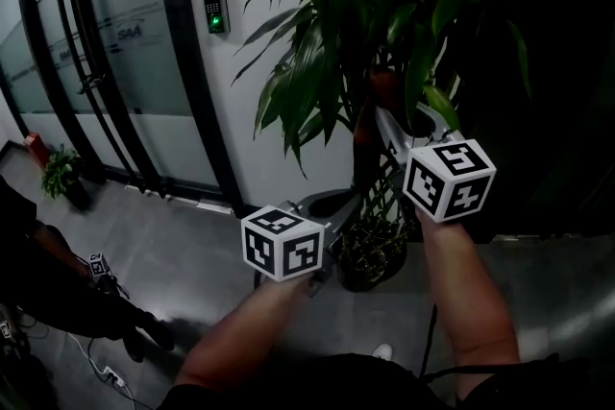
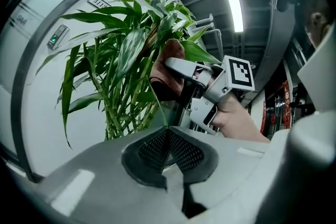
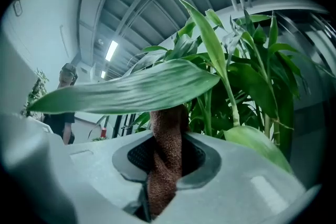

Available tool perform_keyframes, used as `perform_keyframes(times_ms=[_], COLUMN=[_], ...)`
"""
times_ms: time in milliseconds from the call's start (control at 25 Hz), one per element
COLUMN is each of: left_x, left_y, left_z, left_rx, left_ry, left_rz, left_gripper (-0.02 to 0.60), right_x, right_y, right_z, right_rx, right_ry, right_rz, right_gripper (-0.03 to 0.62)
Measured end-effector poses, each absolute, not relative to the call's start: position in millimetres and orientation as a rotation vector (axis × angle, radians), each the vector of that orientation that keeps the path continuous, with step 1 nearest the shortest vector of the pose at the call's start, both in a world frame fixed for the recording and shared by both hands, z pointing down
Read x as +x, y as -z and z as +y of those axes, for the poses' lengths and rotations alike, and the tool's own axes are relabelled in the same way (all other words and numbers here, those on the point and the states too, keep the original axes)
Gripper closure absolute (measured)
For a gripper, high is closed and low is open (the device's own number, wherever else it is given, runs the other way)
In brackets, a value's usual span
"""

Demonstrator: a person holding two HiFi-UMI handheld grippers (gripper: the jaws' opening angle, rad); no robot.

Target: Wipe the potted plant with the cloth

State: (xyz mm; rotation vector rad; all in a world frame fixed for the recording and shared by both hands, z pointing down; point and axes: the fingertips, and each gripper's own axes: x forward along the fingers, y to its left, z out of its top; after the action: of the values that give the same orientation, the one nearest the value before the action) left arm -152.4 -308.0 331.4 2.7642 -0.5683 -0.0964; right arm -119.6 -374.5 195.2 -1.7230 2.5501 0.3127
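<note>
The potted plant (image 1: 327, 43) has long green leaves and stands in a dark pot (image 1: 370, 259) on the floor by a white wall. My right gripper (image 1: 389, 115) is raised among the leaves, shut on a brown cloth (image 1: 381, 91). In the right gripper view the cloth (image 3: 167, 149) sticks up between the pads, just under a broad leaf (image 3: 131, 92). Lower down, my left gripper (image 1: 338, 205) points level at the plant. Its jaws (image 2: 167, 132) are shut on the tip of a thin hanging leaf (image 2: 160, 113). The left gripper view also shows the right gripper (image 2: 176, 68) with the cloth (image 2: 165, 65).
Glass doors with black frames (image 1: 106, 62) run along the left, with a keypad (image 1: 217, 10) lit green on the wall. A small potted plant (image 1: 60, 173) sits on the floor. A person in dark clothes (image 1: 58, 293) stands at lower left, with cables (image 1: 106, 370) nearby.
</note>
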Motion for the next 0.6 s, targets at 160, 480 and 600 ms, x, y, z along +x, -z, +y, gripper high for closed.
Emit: perform_keyframes(times_ms=[160,480,600], left_x=[-149,-146,-146], left_y=[-330,-337,-338], left_z=[-305,-306,-306], left_rx=[2.765,2.736,2.730], left_ry=[0.105,0.115,0.114], left_rz=[-0.572,-0.559,-0.556], left_gripper=[0.563,0.563,0.563], right_x=[-118,-124,-125], right_y=[-197,-223,-232], right_z=[-383,-392,-393], right_rx=[-1.721,-1.712,-1.713], right_ry=[-0.314,-0.268,-0.240], right_rz=[2.571,2.646,2.664], right_gripper=[0.523,0.523,0.523])
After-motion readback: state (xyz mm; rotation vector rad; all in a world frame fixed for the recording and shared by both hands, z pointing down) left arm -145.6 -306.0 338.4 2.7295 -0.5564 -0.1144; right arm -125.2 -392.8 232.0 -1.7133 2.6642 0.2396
